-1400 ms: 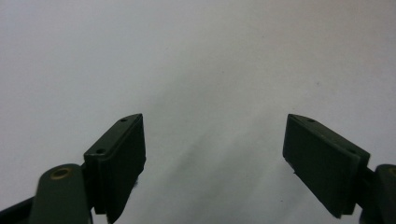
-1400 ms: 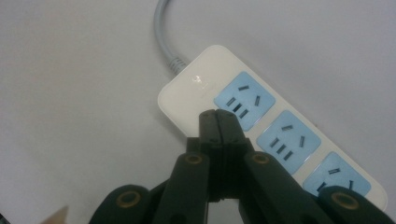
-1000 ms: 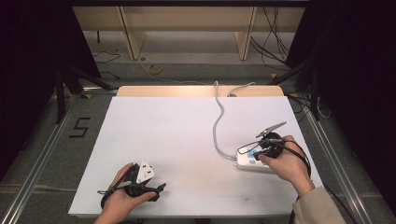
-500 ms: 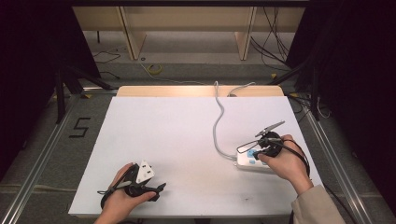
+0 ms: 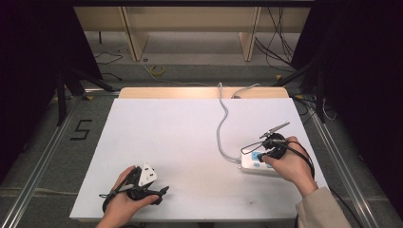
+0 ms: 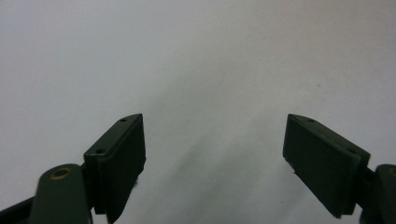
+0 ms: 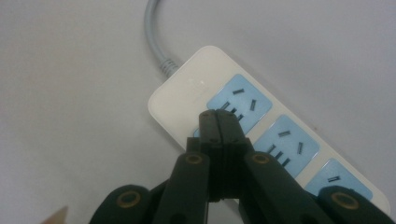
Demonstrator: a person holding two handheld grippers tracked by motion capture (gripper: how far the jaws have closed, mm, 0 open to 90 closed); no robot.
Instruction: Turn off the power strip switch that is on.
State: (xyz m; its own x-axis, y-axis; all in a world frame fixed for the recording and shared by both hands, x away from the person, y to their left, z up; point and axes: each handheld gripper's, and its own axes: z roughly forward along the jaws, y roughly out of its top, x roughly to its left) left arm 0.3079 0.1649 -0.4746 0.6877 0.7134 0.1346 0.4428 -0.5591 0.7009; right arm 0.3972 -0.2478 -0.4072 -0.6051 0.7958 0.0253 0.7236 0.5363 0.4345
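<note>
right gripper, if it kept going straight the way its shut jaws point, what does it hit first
Most likely the power strip: the right gripper has its closed tips over the first blue socket near the cord end, though contact can't be judged.

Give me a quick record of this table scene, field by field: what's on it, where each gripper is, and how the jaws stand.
surface: white table
main thing: white power strip with blue socket panels, near the table's right edge
cord: grey cable running from the strip toward the table's far edge
right gripper: jaws shut together, tips over the strip's end socket; contact cannot be told
left gripper: jaws wide open, nothing between them, above bare table at the near left
sockets showing: three in the right gripper view
</note>
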